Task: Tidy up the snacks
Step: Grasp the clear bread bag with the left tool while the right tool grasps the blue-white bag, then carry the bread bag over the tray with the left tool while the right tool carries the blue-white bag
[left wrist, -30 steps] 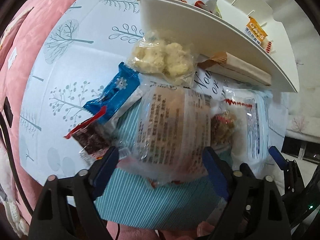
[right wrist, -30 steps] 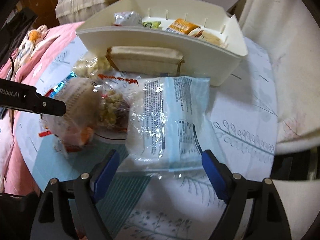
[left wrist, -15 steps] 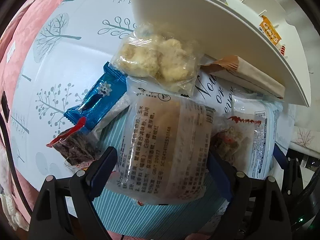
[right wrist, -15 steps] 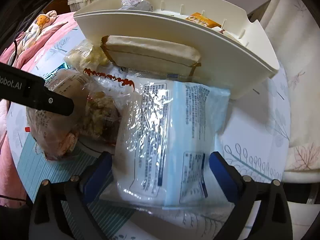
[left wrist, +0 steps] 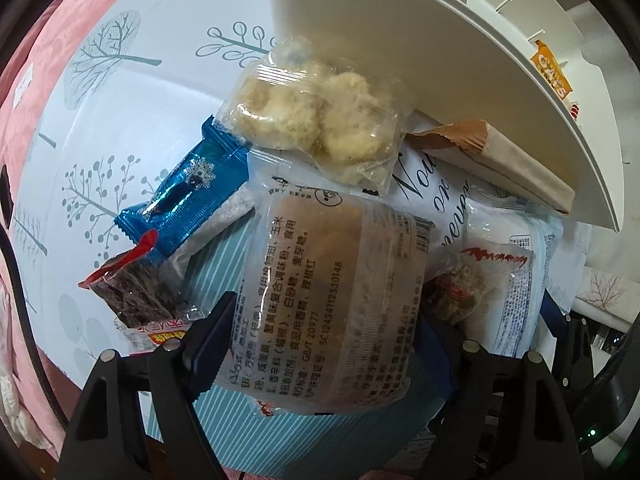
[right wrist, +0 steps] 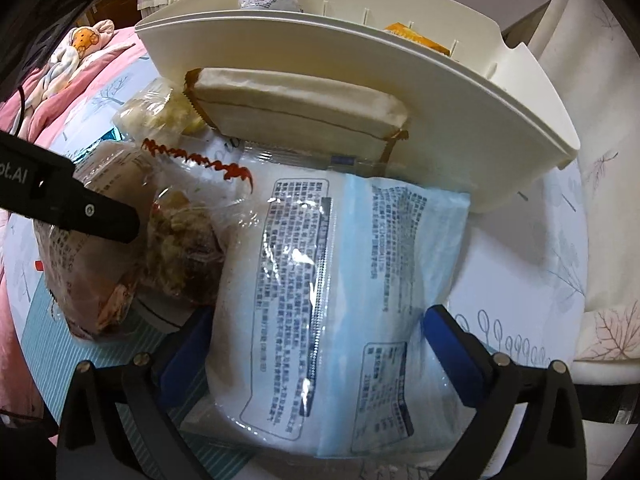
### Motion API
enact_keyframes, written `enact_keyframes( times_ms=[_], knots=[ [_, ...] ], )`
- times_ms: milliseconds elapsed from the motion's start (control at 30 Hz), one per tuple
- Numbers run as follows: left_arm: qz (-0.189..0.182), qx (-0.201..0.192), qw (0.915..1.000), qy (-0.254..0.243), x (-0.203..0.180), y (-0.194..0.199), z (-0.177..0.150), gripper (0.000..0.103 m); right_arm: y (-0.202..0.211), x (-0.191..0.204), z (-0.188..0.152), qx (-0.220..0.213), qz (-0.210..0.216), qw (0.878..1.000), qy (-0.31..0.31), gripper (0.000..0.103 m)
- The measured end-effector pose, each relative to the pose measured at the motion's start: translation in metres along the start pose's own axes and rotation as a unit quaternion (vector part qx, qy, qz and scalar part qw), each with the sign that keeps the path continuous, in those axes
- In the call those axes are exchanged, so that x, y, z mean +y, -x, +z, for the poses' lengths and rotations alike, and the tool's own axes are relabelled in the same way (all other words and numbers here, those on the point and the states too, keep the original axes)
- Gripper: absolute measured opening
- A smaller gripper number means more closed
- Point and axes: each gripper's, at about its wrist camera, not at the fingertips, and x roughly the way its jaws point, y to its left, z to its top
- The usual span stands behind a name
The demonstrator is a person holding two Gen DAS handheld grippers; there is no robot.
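Snack packets lie heaped on a table in front of a white divided bin (left wrist: pixel 460 60) (right wrist: pixel 400 64). My left gripper (left wrist: pixel 324 344) is open, its jaws on either side of a clear-wrapped brown bread packet (left wrist: pixel 340 292) (right wrist: pixel 88 264). My right gripper (right wrist: pixel 316 352) is open, its jaws on either side of a large white and pale blue packet (right wrist: pixel 332 280) (left wrist: pixel 516 304). Between the two lies a small red-edged packet of mixed snack (right wrist: pixel 188 240) (left wrist: pixel 476 292).
A clear bag of pale puffs (left wrist: pixel 320 116), a blue snowflake packet (left wrist: pixel 188 200) and a dark dried-fruit packet (left wrist: pixel 136 296) lie to the left. A beige paper packet (right wrist: pixel 296 108) leans on the bin. A pink quilt (left wrist: pixel 24 80) borders the table on the left.
Both grippers have moved forward and down over the pile. The bread packet now sits between my left jaws and the white and blue packet between my right jaws.
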Motion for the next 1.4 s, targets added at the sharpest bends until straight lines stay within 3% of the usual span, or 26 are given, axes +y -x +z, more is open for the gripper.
enact_keyframes(
  times_ms=[267,767,1100,1400],
  knots=[
    [0.007,0.007,0.9999,0.01,0.003,0.003,-0.016,0.075,0.004,-0.017,0.001,0.018,0.015,1.0,-0.007,0.094],
    [0.008,-0.001,0.9999,-0.01,0.016,0.043,-0.044,0.075,0.019,-0.027,-0.008,0.089,0.016,0.993,-0.074,0.091],
    [0.004,0.005,0.9993,-0.036,0.016,0.083,-0.06,0.075,0.041,-0.066,-0.023,0.113,0.03,0.978,-0.175,0.091],
    [-0.002,-0.009,0.9985,-0.055,0.003,0.117,-0.06,0.076,0.073,-0.107,-0.019,0.094,0.029,0.963,-0.253,0.091]
  ],
)
